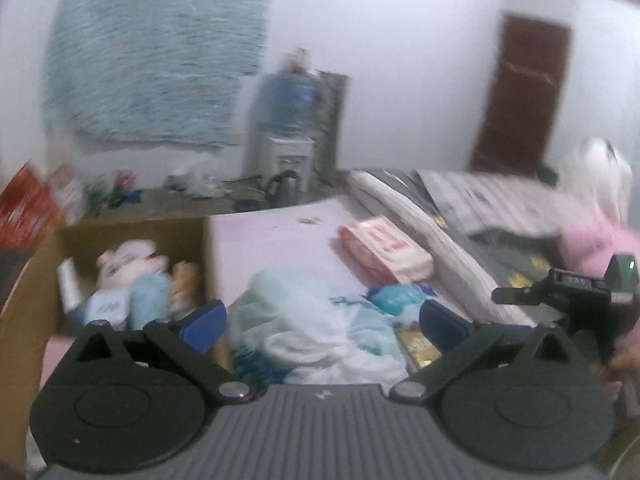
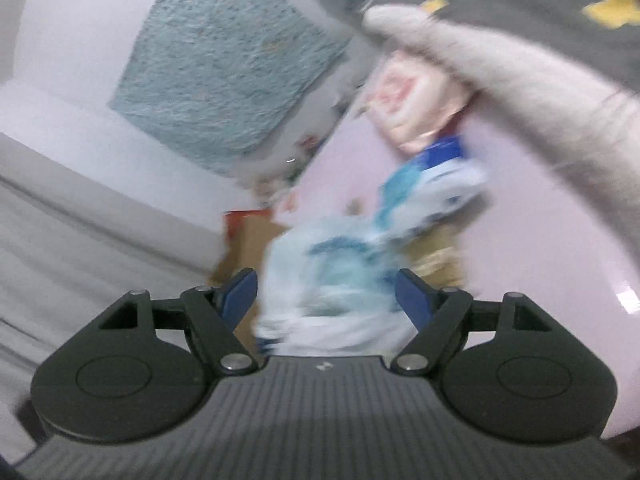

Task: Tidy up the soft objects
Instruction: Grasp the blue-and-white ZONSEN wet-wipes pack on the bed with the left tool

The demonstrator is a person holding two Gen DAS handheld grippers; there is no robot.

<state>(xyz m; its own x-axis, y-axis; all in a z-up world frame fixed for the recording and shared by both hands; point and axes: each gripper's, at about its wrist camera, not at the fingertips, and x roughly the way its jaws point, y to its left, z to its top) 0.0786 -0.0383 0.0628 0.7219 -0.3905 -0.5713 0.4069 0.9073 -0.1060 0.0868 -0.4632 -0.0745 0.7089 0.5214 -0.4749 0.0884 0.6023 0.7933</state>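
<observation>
My left gripper [image 1: 323, 322] stands open over a heap of pale blue-white plastic-wrapped soft packs [image 1: 320, 332] on the pink sheet [image 1: 272, 240], with nothing between its fingers. To its left, a cardboard box [image 1: 132, 232] holds a pink and blue plush toy [image 1: 128, 272]. A pink tissue pack [image 1: 384, 252] and a blue pack [image 1: 400, 296] lie beyond the heap. The right wrist view is blurred. My right gripper [image 2: 326, 294] is open and faces the heap [image 2: 328, 280], which shows between its fingers and is not pinched. It also shows at the right edge of the left wrist view [image 1: 568, 292].
A grey patterned quilt [image 1: 460, 208] lies folded at the right, with a pink and white plush [image 1: 596, 236] beside it. On the floor behind are a water dispenser [image 1: 288, 128], a kettle [image 1: 284, 186] and red cartons [image 1: 24, 208]. A brown door [image 1: 520, 96] is at the far right.
</observation>
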